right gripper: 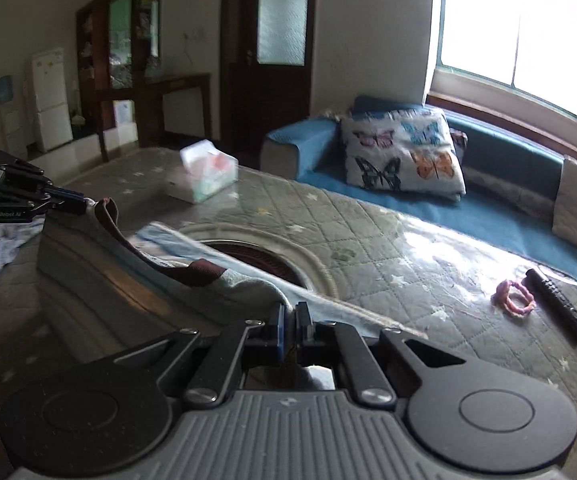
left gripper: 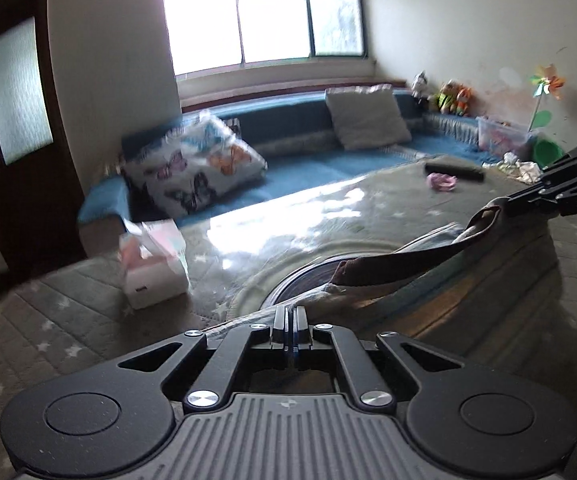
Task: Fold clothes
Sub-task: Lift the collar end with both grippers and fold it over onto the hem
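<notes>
**Both grippers pinch one garment above the quilted surface**

Left wrist view: the left gripper [left gripper: 290,330] has its fingers pressed together on a fold of the garment [left gripper: 372,276], a pale blue piece with a dark brown band. The cloth stretches up and to the right to the right gripper [left gripper: 508,201], whose fingers pinch the brown edge. Under the cloth lies the surface [left gripper: 88,320], covered by a grey-green quilt with small stars and a clear sheet that glares in the window light. A round dark opening [left gripper: 300,280] shows in the surface just beyond the left fingers. A tissue box [left gripper: 154,268] stands to the left, blurred. Far off on the surface lie a remote [left gripper: 454,171] and a pink ring [left gripper: 442,181], side by side. Beyond is a blue sofa [left gripper: 308,168] with a butterfly pillow [left gripper: 196,168].

Right wrist view: the right gripper [right gripper: 291,326] is closed on the pale blue cloth. The garment [right gripper: 204,272] runs left to the left gripper [right gripper: 84,205], which grips its brown edge. The remote [right gripper: 558,306] and pink ring [right gripper: 514,296] lie to the right, touching or nearly so. The tissue box [right gripper: 208,178] stands further back.
</notes>
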`<state>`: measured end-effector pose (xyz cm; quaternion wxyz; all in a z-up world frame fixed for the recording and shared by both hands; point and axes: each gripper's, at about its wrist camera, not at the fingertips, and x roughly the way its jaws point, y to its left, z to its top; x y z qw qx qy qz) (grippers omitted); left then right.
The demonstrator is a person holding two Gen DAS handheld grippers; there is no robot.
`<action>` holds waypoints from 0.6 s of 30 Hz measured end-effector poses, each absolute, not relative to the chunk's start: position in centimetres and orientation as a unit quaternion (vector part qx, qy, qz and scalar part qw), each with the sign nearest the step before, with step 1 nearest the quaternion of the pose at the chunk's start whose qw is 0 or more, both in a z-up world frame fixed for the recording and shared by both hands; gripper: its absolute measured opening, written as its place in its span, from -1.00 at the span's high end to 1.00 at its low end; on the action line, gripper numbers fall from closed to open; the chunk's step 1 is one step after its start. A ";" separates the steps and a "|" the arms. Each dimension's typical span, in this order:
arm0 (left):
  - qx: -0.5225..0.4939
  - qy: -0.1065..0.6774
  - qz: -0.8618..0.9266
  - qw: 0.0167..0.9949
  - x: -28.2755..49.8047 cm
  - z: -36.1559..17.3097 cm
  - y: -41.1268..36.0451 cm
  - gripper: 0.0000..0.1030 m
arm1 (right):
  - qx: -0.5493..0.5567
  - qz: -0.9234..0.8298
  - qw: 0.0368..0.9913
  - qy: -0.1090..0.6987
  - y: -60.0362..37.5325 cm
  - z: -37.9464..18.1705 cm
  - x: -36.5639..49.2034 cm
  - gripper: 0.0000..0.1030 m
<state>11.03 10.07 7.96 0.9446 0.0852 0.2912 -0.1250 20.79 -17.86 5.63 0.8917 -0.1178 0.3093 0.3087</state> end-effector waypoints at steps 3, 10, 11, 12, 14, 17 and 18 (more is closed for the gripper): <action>0.075 0.321 -0.126 0.936 15.2 6.2 10.5 0.97 | -0.114 0.294 0.887 0.337 -16.9 3.5 24.4 0.91; 0.040 0.364 -0.105 0.925 21.5 1.8 11.3 0.96 | -0.066 0.243 0.892 0.375 -15.7 -2.1 30.0 0.90; 0.032 0.369 -0.102 0.923 22.1 1.3 11.5 0.95 | -0.056 0.237 0.895 0.372 -15.9 -2.3 30.3 0.89; 0.023 0.374 -0.098 0.922 22.5 0.9 11.8 0.91 | -0.045 0.231 0.899 0.370 -16.2 -2.5 30.6 0.85; 0.016 0.378 -0.071 0.923 22.9 0.7 12.4 0.89 | -0.024 0.219 0.904 0.365 -16.6 -2.8 31.2 0.78; 0.000 0.373 -0.052 0.927 22.6 1.6 13.8 0.89 | 0.005 0.205 0.911 0.358 -17.3 -3.2 31.9 0.70; -0.006 0.368 -0.057 0.928 22.2 2.2 14.0 0.89 | 0.001 0.213 0.911 0.353 -17.2 -2.8 31.7 0.70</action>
